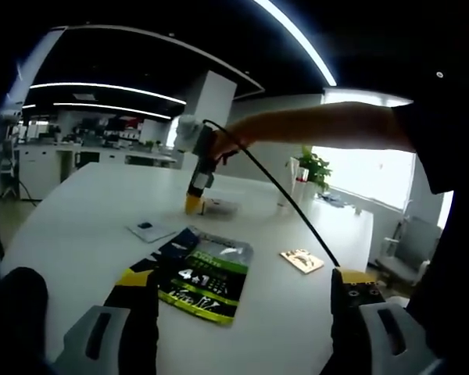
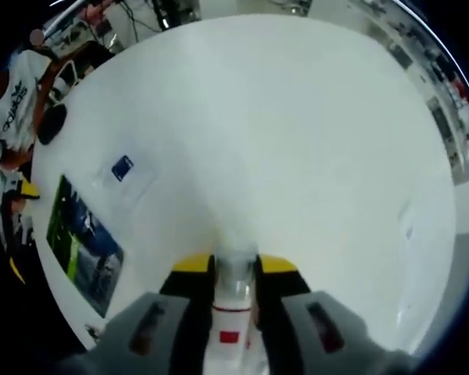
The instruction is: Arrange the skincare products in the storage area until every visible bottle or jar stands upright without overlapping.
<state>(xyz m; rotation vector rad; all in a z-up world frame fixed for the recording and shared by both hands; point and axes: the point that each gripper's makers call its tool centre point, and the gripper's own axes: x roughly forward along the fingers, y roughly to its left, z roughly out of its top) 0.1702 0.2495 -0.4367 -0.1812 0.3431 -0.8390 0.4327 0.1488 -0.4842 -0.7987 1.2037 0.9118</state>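
Observation:
In the right gripper view my right gripper point(image 2: 234, 267) is shut on a small white bottle point(image 2: 230, 328) with a clear cap and a red label, held low over the white table point(image 2: 297, 141). The left gripper view shows that gripper point(image 1: 194, 201) from afar, a person's arm holding it with its yellow tips down at the tabletop. My left gripper point(image 1: 244, 278) stands open, jaws wide apart, nothing between them, above a green and black packet point(image 1: 207, 277) that lies flat.
A small sachet with a blue square point(image 1: 148, 229) point(image 2: 123, 167) lies beside the packet point(image 2: 82, 238). A beige card piece point(image 1: 301, 260) lies right of it. White containers and a potted plant point(image 1: 313, 166) stand at the table's far end. A person in a white shirt point(image 2: 12, 109) is at the edge.

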